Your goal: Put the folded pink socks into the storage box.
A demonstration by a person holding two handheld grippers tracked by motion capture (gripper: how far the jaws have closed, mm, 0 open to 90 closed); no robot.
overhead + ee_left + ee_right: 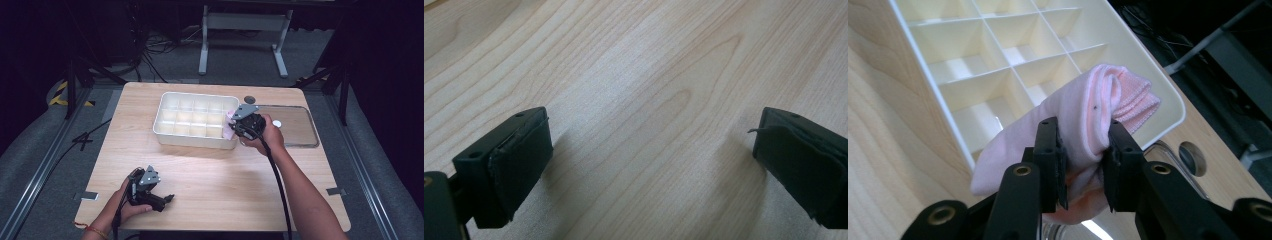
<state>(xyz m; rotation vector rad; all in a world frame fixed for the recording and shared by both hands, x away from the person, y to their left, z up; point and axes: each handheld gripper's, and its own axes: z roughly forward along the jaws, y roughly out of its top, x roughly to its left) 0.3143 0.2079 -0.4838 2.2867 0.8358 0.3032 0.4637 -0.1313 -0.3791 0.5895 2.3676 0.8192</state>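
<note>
Now my left tongs rest on the wooden table, on the near side of the white box and well away from it, with their jaws wide apart and nothing between them. Farther off, my right tongs pinch a folded pink cloth over the box's near corner, above its little square rooms.
</note>
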